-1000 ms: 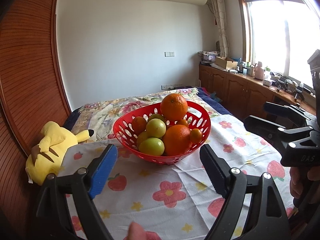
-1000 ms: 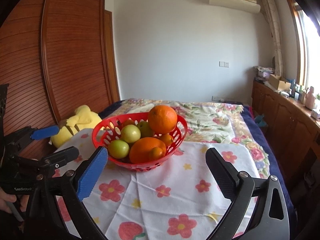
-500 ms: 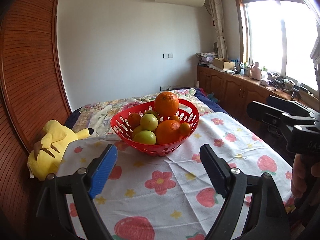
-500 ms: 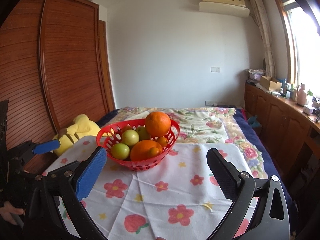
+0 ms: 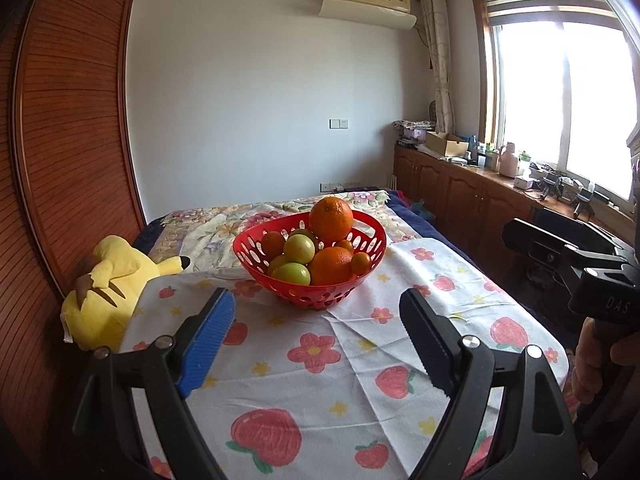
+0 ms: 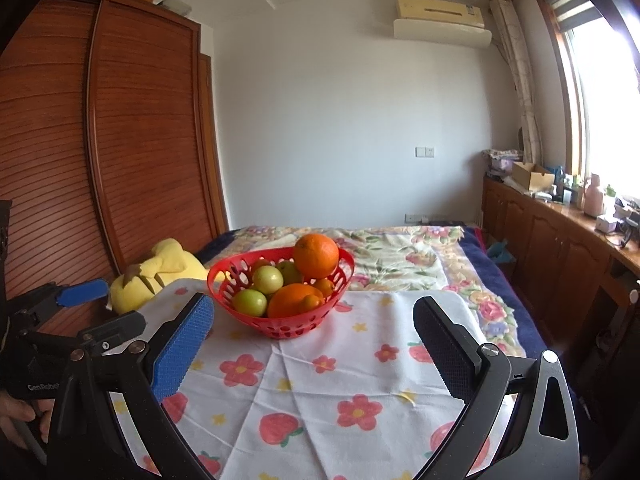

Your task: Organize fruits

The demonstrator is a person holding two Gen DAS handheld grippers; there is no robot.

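Note:
A red perforated basket (image 5: 256,258) stands on the flowered cloth, also in the right wrist view (image 6: 224,280). It holds a large orange (image 5: 331,218) on top, another orange (image 5: 330,265), green apples (image 5: 298,249) and small tangerines (image 5: 361,263). My left gripper (image 5: 316,334) is open and empty, well short of the basket. My right gripper (image 6: 314,342) is open and empty, also short of the basket. Each gripper shows at the edge of the other's view.
A yellow plush toy (image 5: 106,286) lies at the cloth's left edge beside the wooden wardrobe (image 5: 68,160). A flowered bedspread (image 6: 400,252) stretches behind the basket. Wooden cabinets (image 5: 460,196) with clutter line the right wall under the window.
Both grippers have drawn back from the basket, which looks smaller and farther in both views. Both stay open and empty.

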